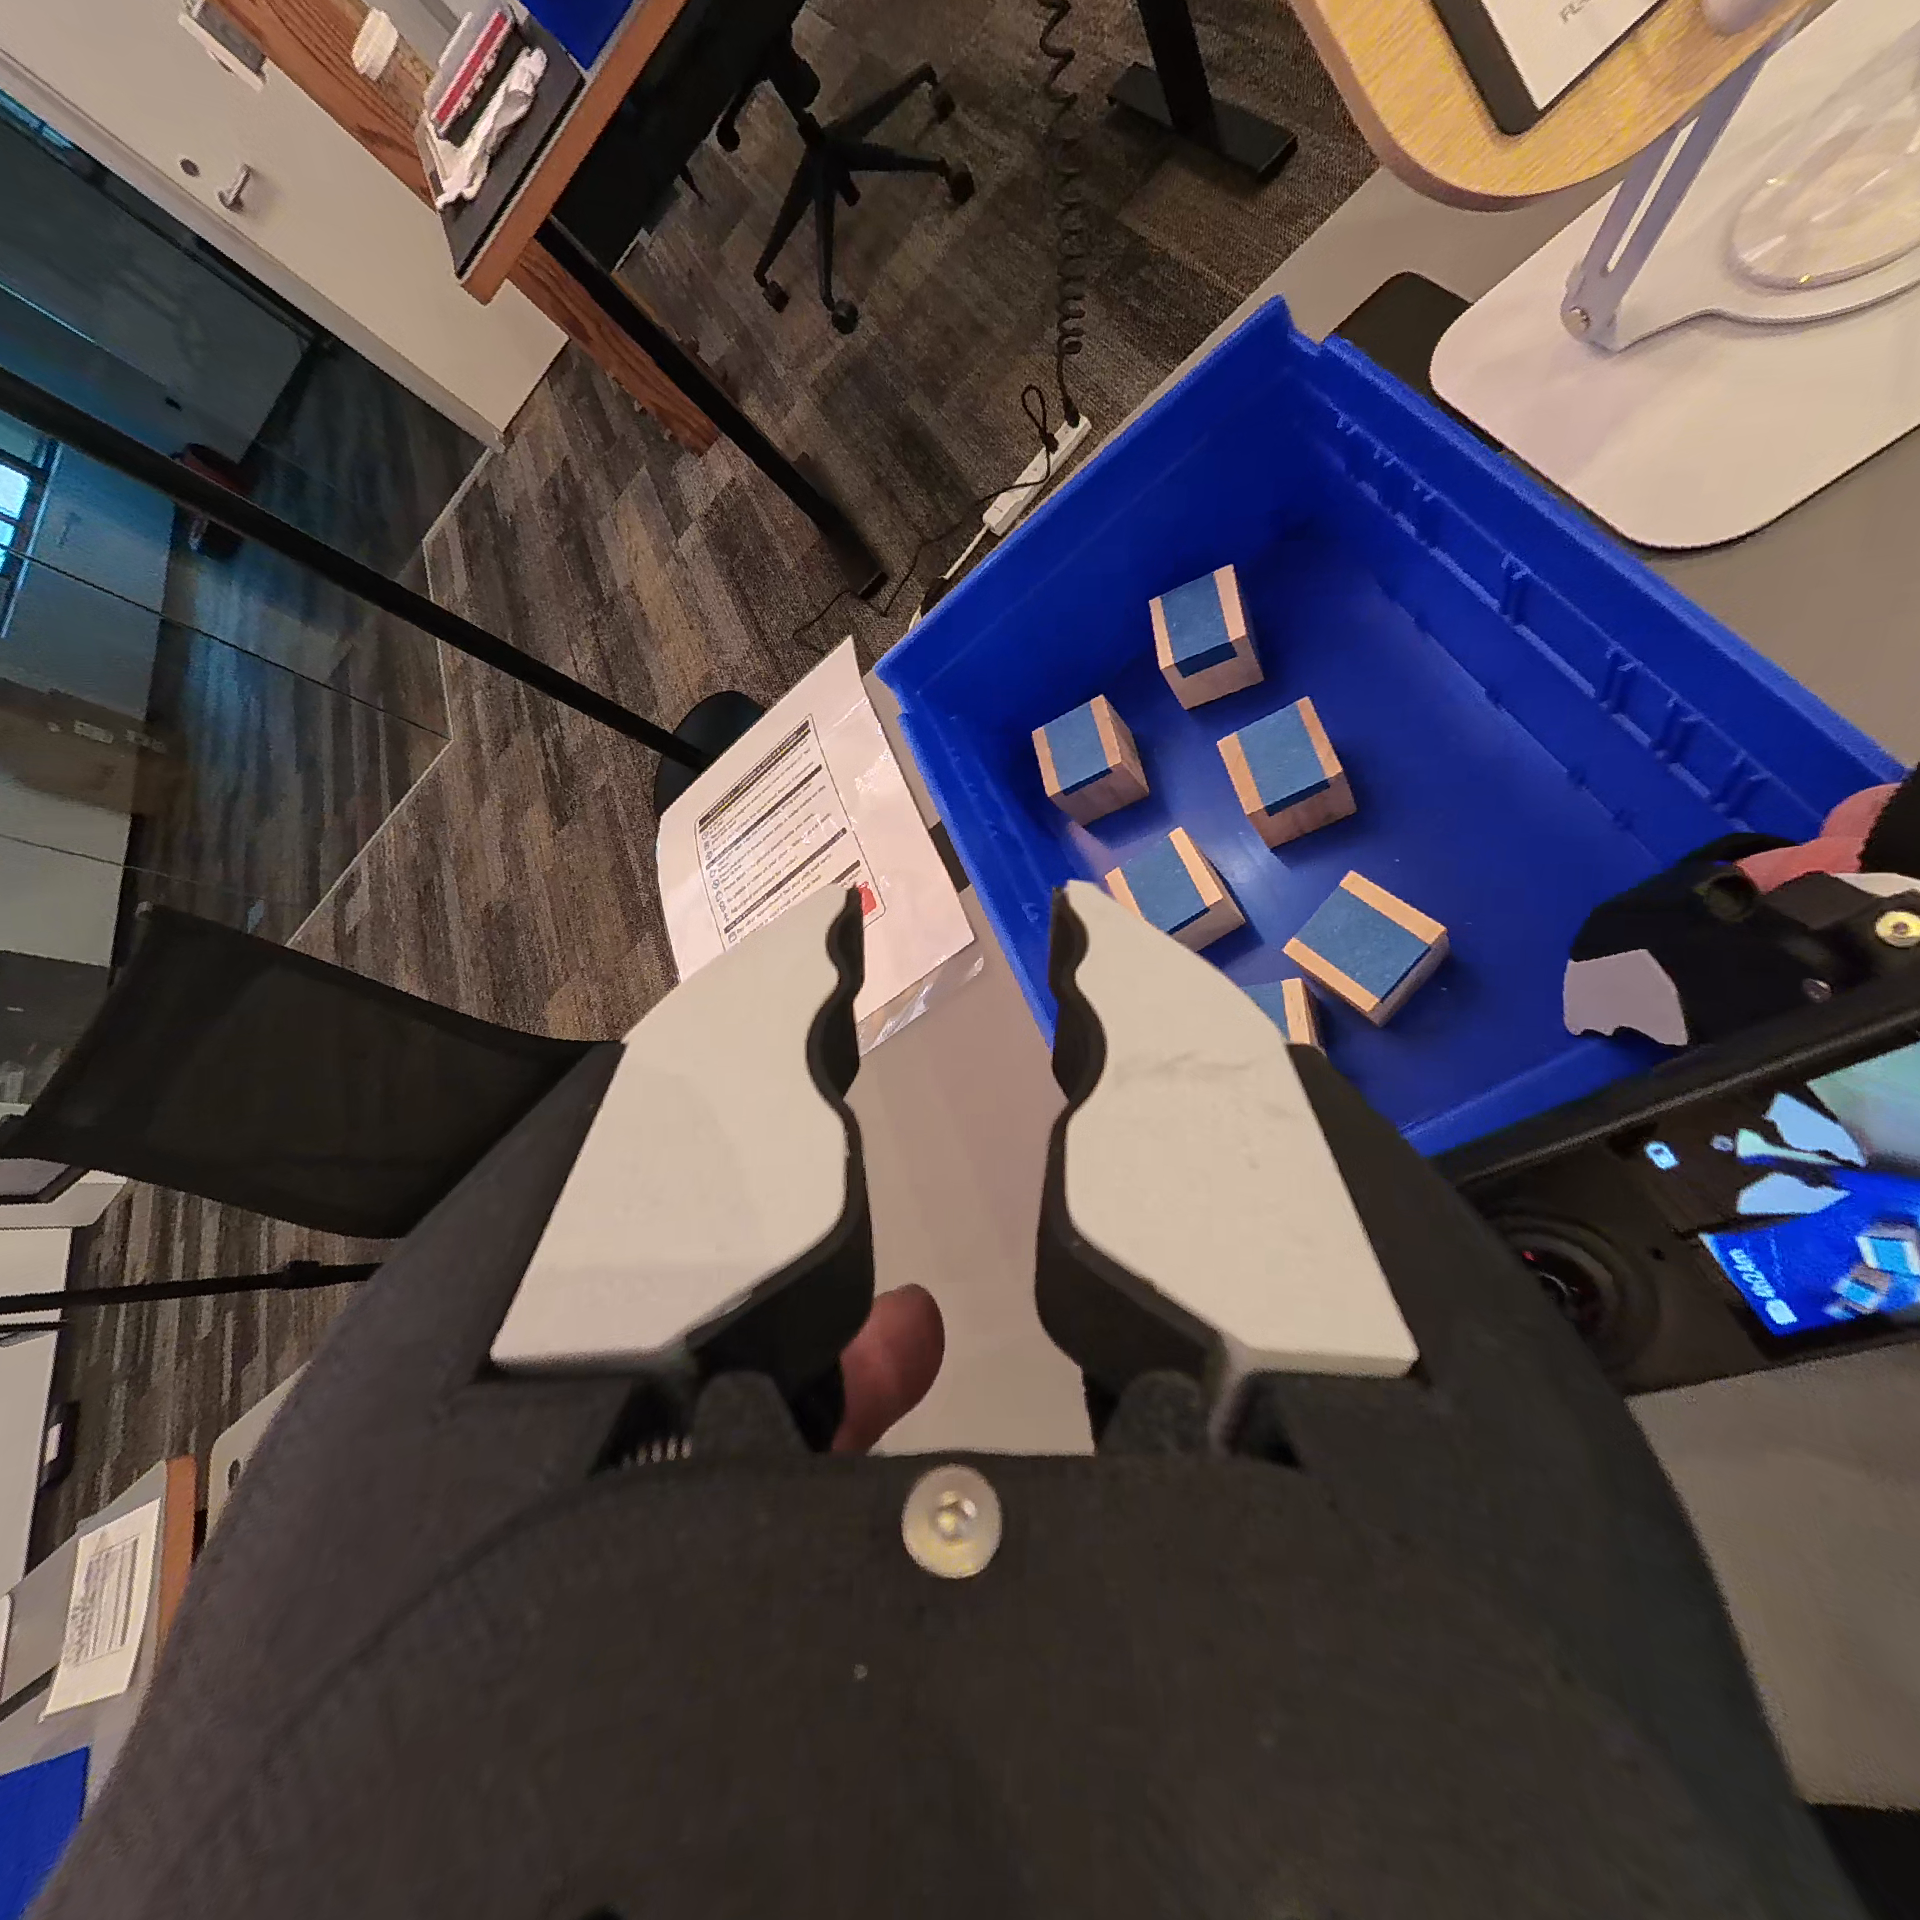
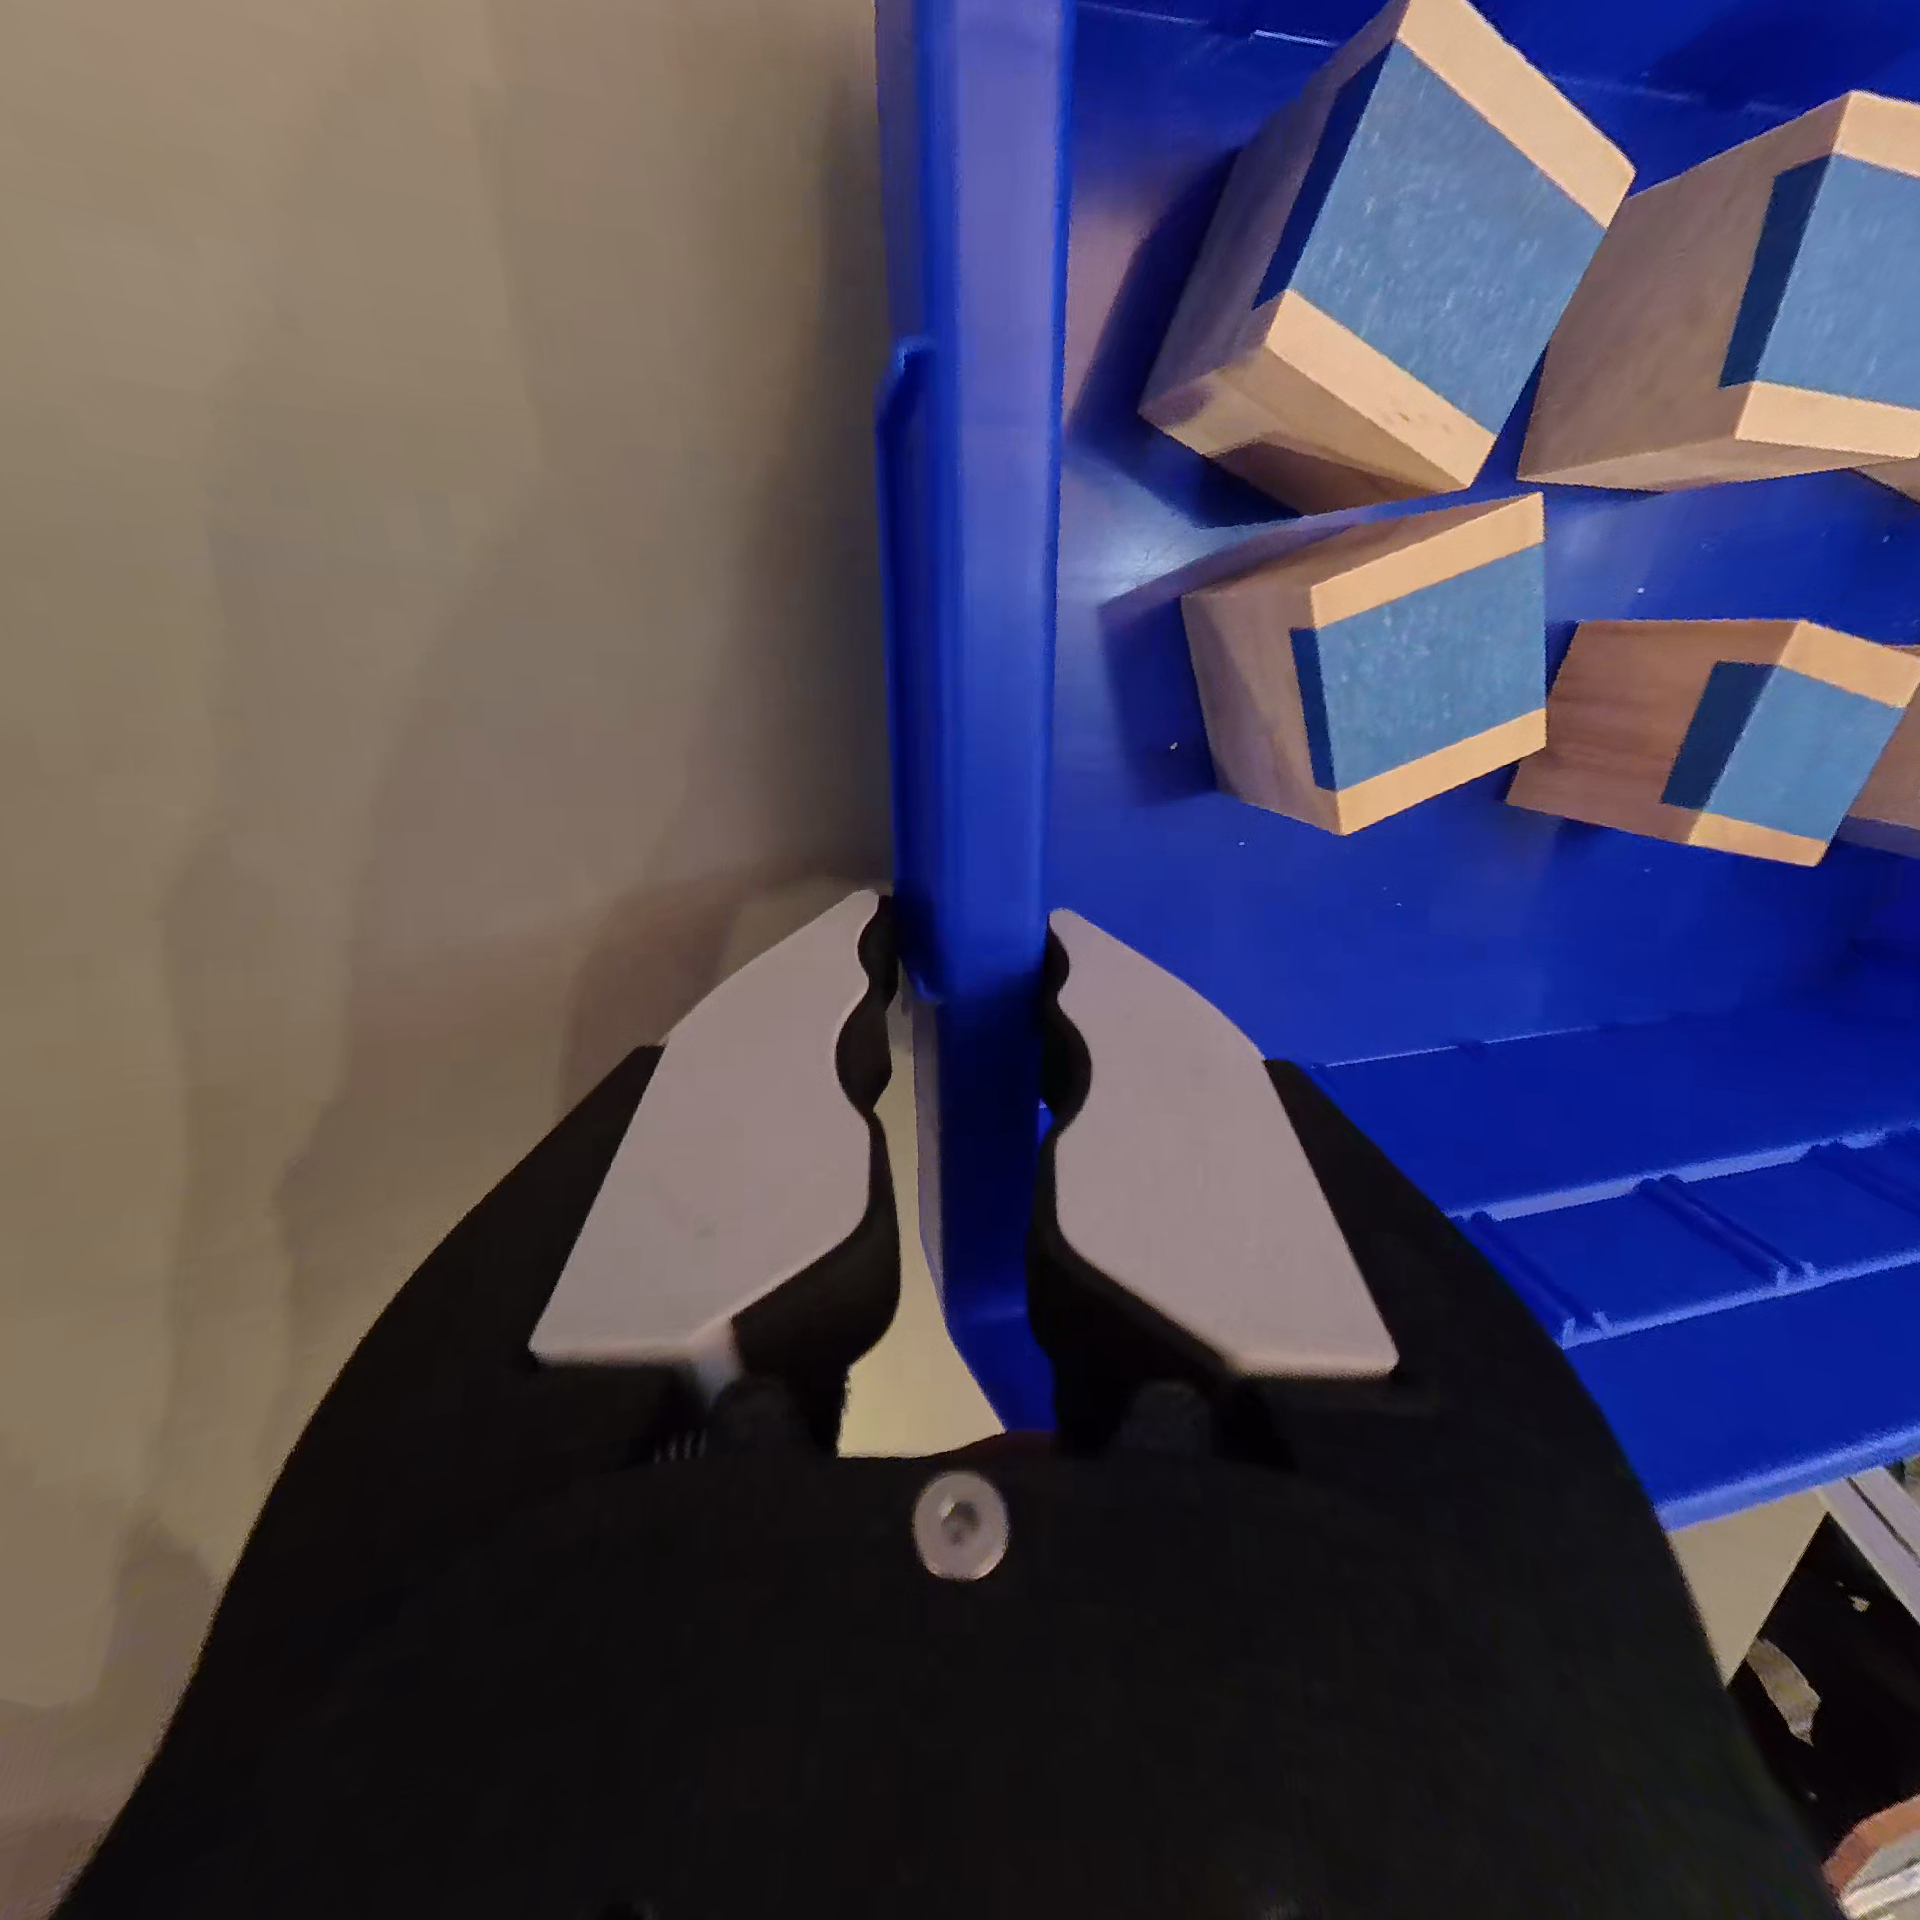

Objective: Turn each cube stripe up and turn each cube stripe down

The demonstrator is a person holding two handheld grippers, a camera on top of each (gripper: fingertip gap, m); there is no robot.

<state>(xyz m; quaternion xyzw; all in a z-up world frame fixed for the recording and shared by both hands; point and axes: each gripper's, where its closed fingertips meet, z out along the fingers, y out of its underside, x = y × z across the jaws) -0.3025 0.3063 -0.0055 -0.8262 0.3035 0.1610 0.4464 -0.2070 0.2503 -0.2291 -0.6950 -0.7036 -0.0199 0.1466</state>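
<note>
Six wooden cubes (image 1: 1288, 769) are lying loose on the floor of the blue bin (image 1: 1558, 582), which is sitting at the table's edge beside a printed sheet (image 1: 790, 831). The five fully visible are showing the blue stripe upward; a sixth (image 1: 1288, 1010), near the bin's front wall, is half hidden behind a finger, though its visible top looks blue as well. By that evidence the stripe-up half appears done or nearly so, and the stripe-down half appears not yet begun (a judgement only).

The right gripper (image 2: 966, 966) is clamping the bin's wall (image 2: 977, 520) near a corner, pads pressing both faces, apparently steadying it. The left gripper (image 1: 956, 935) is hanging above the table just outside the bin's near corner, jaws spread, holding nothing.
</note>
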